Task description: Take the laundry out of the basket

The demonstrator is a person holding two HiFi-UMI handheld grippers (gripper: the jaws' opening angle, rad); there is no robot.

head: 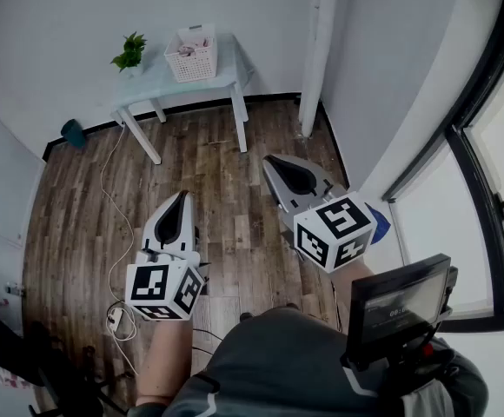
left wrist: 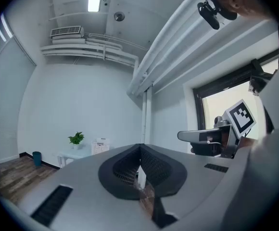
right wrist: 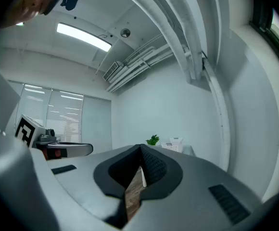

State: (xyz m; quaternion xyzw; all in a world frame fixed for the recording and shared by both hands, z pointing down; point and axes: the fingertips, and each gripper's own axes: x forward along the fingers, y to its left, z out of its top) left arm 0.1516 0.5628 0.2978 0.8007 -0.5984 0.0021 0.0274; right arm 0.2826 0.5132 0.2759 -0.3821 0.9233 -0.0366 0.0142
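Jaws on both are clenched tight with nothing between them. The left gripper [head: 181, 196] and right gripper [head: 271, 160] are both held level out over the wood floor [head: 226, 146], tips pointing toward the far wall. The white basket [head: 191, 66] is well apart from them, sitting at the right end of the little tabletop [head: 152, 82] against that wall. There's something pale inside, presumably the laundry [head: 188, 50], but it's too small to make out. A small green plant [head: 130, 52] is at the tabletop's left end. Down on the floor there's a teal bin [head: 72, 132] left of the table and a white cable [head: 106, 181] trailing along.
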